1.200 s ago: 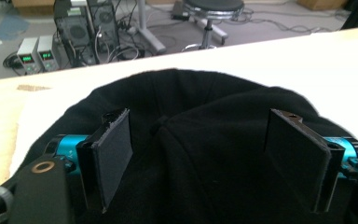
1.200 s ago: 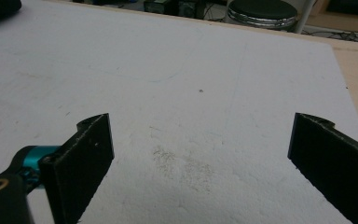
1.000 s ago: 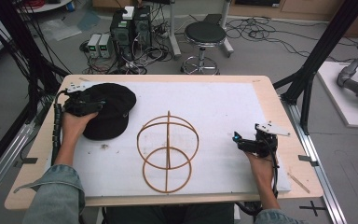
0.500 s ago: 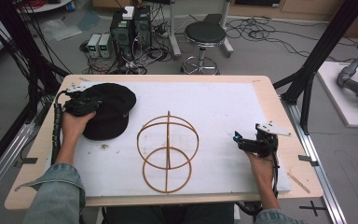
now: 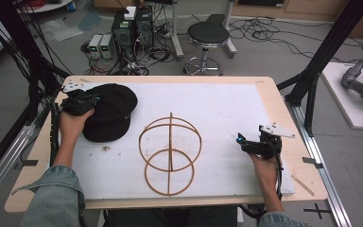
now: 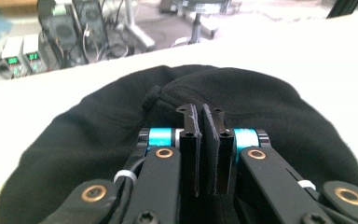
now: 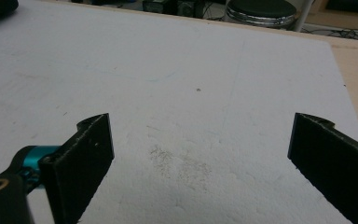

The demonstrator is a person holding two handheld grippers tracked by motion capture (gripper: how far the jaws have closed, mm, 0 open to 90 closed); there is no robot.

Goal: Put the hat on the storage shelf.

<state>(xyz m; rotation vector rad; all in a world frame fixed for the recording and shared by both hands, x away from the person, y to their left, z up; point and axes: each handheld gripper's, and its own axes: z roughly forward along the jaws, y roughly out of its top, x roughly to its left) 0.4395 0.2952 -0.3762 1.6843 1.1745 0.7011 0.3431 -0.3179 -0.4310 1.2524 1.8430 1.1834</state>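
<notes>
A cap (image 5: 108,118) lies on the mat (image 5: 217,109) at the table's (image 5: 274,87) far left, with the left gripper (image 5: 82,101) at its left edge. A wire frame (image 5: 170,153) stands on the mat's middle, just right of the cap. The right gripper (image 5: 255,144) sits well apart near the right edge. Behind the table stand a stool (image 5: 208,35) and some electronics boxes (image 5: 118,35) on the floor.

Cap (image 5: 109,118) matt black fleece-like cloth; frame (image 5: 170,153) probably smooth wood.
</notes>
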